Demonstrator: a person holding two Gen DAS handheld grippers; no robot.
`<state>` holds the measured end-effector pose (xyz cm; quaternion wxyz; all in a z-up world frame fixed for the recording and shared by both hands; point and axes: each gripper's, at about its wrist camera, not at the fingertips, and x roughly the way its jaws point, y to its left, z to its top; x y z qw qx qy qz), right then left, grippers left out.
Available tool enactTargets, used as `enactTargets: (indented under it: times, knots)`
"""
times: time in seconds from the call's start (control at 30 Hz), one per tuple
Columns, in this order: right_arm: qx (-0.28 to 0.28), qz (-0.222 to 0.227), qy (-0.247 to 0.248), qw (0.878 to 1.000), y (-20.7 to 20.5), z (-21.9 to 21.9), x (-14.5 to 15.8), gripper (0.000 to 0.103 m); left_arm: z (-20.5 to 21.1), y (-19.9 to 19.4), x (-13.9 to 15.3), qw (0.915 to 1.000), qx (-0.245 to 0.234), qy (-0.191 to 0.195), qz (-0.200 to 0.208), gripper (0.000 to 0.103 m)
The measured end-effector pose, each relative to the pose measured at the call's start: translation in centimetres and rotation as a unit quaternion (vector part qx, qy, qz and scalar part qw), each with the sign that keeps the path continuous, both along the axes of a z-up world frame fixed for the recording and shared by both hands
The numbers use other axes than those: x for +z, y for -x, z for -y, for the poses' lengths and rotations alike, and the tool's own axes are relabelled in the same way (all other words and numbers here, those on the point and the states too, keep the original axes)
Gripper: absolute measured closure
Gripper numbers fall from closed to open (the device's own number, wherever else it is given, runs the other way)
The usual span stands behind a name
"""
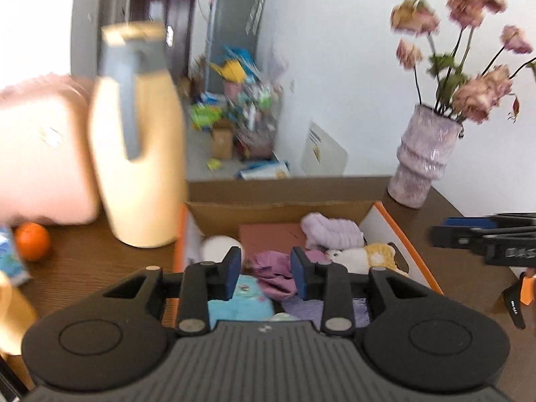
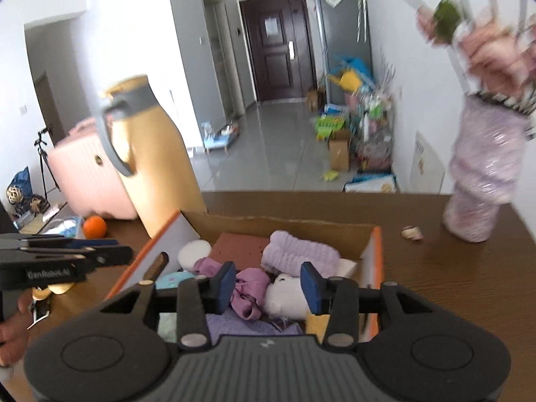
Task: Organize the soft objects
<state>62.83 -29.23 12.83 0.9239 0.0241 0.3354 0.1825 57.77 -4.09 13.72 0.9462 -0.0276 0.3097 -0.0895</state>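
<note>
An open cardboard box (image 1: 281, 211) with orange edges sits on the brown table and holds soft things: a lilac towel (image 1: 331, 231), a purple cloth (image 1: 273, 273), a white and yellow plush (image 1: 365, 258), a blue cloth (image 1: 241, 305) and a white ball (image 1: 219, 246). My left gripper (image 1: 266, 276) is open and empty above the box's near side. In the right wrist view the box (image 2: 278, 222) holds the same towel (image 2: 299, 253), purple cloth (image 2: 249, 288) and plush (image 2: 284, 296). My right gripper (image 2: 268, 288) is open and empty above them.
A cream jug (image 1: 140, 154) with a grey handle stands left of the box, a pink case (image 1: 43, 154) and an orange (image 1: 32, 241) beside it. A lilac vase (image 1: 422, 157) of dried flowers stands at the back right. A small shell-like object (image 2: 412, 232) lies near the vase.
</note>
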Motion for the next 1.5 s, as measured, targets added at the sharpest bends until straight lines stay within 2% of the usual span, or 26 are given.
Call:
enactTargets:
  times: [0.03, 0.17, 0.23, 0.3, 0.37, 0.43, 0.5, 0.57, 0.67, 0.8, 0.9, 1.07, 1.17, 1.27, 1.4, 1.5]
  knots:
    - [-0.002, 0.007, -0.001, 1.000, 1.1, 0.5, 0.7, 0.050, -0.2, 1.2, 0.5, 0.9999, 0.001, -0.004, 0.009, 0.067]
    - [-0.014, 0.043, 0.011, 0.999, 6.0, 1.9, 3.4, 0.045, -0.1, 6.2, 1.7, 0.9974, 0.018, -0.041, 0.056, 0.063]
    - [-0.021, 0.058, 0.020, 0.998, 8.3, 2.5, 4.1, 0.038, 0.0, 8.8, 1.9, 0.9944, 0.026, -0.058, 0.085, 0.059]
    - [-0.026, 0.076, 0.026, 0.996, 10.8, 2.9, 4.4, 0.031, 0.0, 11.7, 1.6, 0.9893, 0.043, -0.067, 0.122, 0.048]
    - [-0.033, 0.098, 0.031, 0.994, 13.1, 3.1, 4.2, 0.023, -0.1, 14.6, 0.9, 0.9825, 0.055, -0.063, 0.166, 0.028]
    - [-0.047, 0.139, 0.048, 0.988, 15.6, 3.0, 3.8, 0.012, 0.0, 17.3, 0.2, 0.9754, 0.055, -0.063, 0.204, 0.026]
    - [-0.066, 0.201, 0.061, 0.975, 18.6, 2.8, 3.1, 0.011, 0.0, 19.3, -0.3, 0.9713, 0.056, -0.068, 0.221, 0.020]
    - [-0.079, 0.243, 0.068, 0.964, 21.0, 2.5, 2.3, 0.011, -0.1, 20.8, -0.6, 0.9696, 0.059, -0.063, 0.229, 0.018]
    - [-0.082, 0.266, 0.072, 0.958, 23.6, 1.9, 1.2, 0.011, -0.3, 22.8, -0.7, 0.9679, 0.058, -0.065, 0.236, 0.017]
    - [-0.072, 0.268, 0.070, 0.958, 25.6, 1.1, 0.8, 0.011, -0.5, 25.2, -1.1, 0.9666, 0.062, -0.062, 0.241, 0.014]
    - [-0.078, 0.265, 0.056, 0.959, 27.5, 1.0, 0.3, 0.011, -0.7, 28.0, -2.3, 0.9703, 0.065, -0.054, 0.227, 0.010]
    - [-0.073, 0.259, 0.019, 0.963, 33.8, 1.5, -1.9, 0.010, -0.8, 33.4, -5.4, 0.9753, 0.066, -0.039, 0.207, 0.003]
    - [-0.066, 0.249, 0.014, 0.966, 37.7, 1.6, -3.9, 0.010, -0.9, 36.9, -7.5, 0.9759, 0.079, -0.036, 0.200, 0.003]
    - [-0.074, 0.227, 0.003, 0.971, 41.3, 2.1, -6.1, 0.010, -1.1, 39.2, -9.1, 0.9814, 0.071, -0.032, 0.176, 0.003]
    - [-0.092, 0.181, -0.030, 0.979, 44.5, 2.9, -8.9, 0.010, -0.6, 39.7, -10.1, 0.9836, 0.058, -0.046, 0.164, 0.003]
    - [-0.093, 0.169, -0.033, 0.981, 45.2, 2.8, -9.8, 0.010, -0.4, 39.3, -10.2, 0.9843, 0.058, -0.042, 0.161, 0.003]
